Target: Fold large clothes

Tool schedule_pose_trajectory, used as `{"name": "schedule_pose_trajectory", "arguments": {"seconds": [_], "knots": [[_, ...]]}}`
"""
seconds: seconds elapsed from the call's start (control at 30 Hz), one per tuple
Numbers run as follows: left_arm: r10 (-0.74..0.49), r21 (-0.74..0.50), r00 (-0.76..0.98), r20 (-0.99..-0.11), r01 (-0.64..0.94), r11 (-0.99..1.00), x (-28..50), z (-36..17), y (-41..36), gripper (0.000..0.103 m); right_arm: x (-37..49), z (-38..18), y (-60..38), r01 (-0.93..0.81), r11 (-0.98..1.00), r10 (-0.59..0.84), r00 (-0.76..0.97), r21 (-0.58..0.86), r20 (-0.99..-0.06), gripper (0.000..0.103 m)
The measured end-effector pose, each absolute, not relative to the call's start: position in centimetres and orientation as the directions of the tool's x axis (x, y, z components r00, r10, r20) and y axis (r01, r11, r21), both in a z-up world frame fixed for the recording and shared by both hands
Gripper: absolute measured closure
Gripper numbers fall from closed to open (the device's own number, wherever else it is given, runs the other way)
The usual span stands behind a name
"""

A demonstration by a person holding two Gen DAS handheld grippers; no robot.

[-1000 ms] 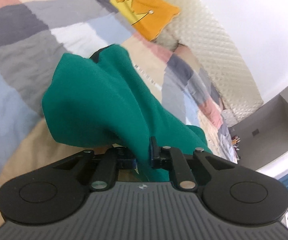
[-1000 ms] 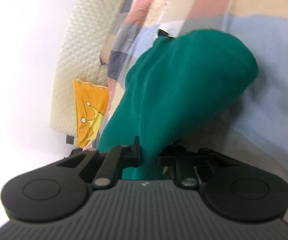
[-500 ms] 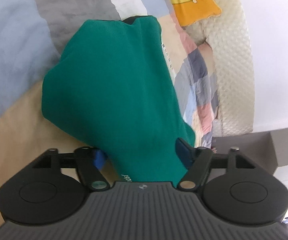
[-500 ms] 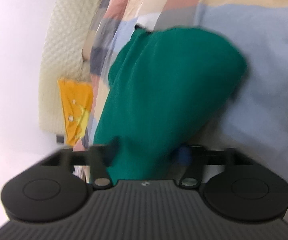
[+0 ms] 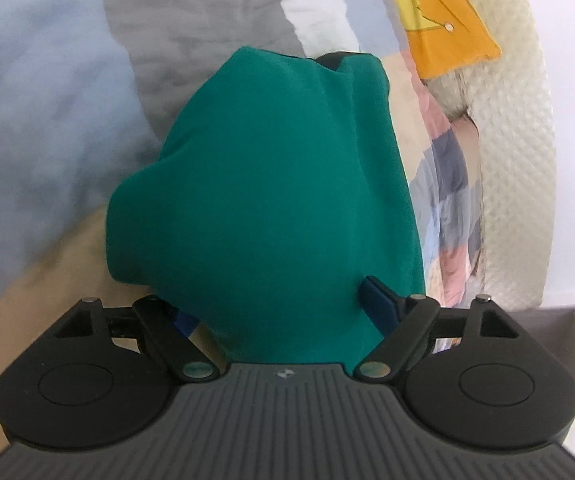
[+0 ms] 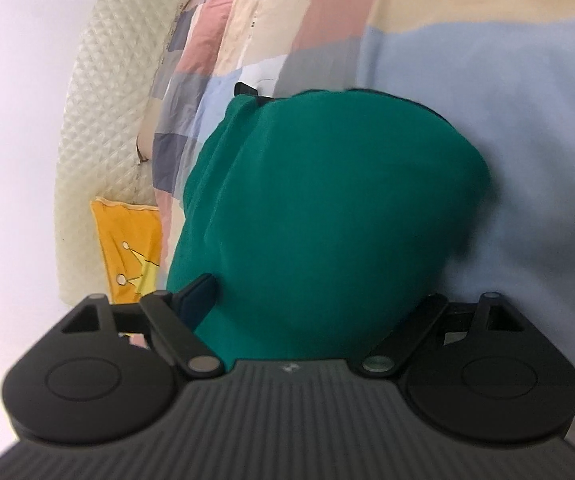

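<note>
Green garment (image 5: 271,184) is lying bunched on the patchwork bedspread (image 5: 47,80) of a bed, mounded right in front of both tools and filling the centre of each wrist view. The left tool (image 5: 277,312) is spreading its jaws, the cloth lying loose between them; only its blue pad (image 5: 377,300) at 4 o'clock is brushing the fabric. The right tool (image 6: 311,304) is likewise opening, the cloth bulging between its fingers without being pinched. A second ago both tools were clenched on a raised fold of the garment; now the fold is slumping wider and lower onto the bedspread. An orange cushion (image 5: 443,20) printed with a crown is leaning against the quilted cream headboard (image 5: 515,160) at 1 o'clock in the left view and 8 o'clock in the right (image 6: 127,240). No readable writing is showing.
</note>
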State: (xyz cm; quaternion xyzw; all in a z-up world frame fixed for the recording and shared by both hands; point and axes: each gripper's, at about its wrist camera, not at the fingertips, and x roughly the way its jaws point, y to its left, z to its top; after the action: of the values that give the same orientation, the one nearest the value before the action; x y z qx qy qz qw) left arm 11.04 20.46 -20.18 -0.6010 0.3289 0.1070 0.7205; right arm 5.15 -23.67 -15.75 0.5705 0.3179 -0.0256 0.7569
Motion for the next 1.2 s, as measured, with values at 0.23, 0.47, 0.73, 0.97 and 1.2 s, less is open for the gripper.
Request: {"name": "schedule_pose_trajectory", "arguments": {"seconds": [0.23, 0.47, 0.73, 0.97, 1.2], "knots": [[-0.212, -0.792, 0.766, -0.607, -0.561, 0.243, 11.9, -20.4, 20.7, 0.040, 6.5, -15.9, -23.5, 0.367, 0.346, 0.351, 0.803, 0.863, -0.482, 0.055], [-0.077, -0.773, 0.838, -0.540, -0.458, 0.440, 9.7, -13.9, 18.5, 0.068, 6.1, -13.1, -24.6, 0.344, 0.354, 0.355, 0.811, 0.870, -0.465, 0.084], [-0.097, -0.770, 0.857, -0.506, -0.398, 0.499, 5.1, -8.0, 17.4, 0.071, 3.7, -8.7, -26.0, 0.309, 0.386, 0.401, 0.793, 0.869, -0.460, 0.085], [-0.155, -0.728, 0.788, -0.596, -0.449, 0.517, -1.9, -5.2, 17.1, 0.071, -1.5, -3.7, -26.8, 0.352, 0.492, 0.426, 0.700, 0.796, -0.573, 0.084], [-0.193, -0.729, 0.767, -0.612, -0.453, 0.512, -8.5, -4.0, 16.4, 0.070, -7.0, -2.2, -28.2, 0.376, 0.494, 0.445, 0.665, 0.784, -0.600, 0.080]]}}
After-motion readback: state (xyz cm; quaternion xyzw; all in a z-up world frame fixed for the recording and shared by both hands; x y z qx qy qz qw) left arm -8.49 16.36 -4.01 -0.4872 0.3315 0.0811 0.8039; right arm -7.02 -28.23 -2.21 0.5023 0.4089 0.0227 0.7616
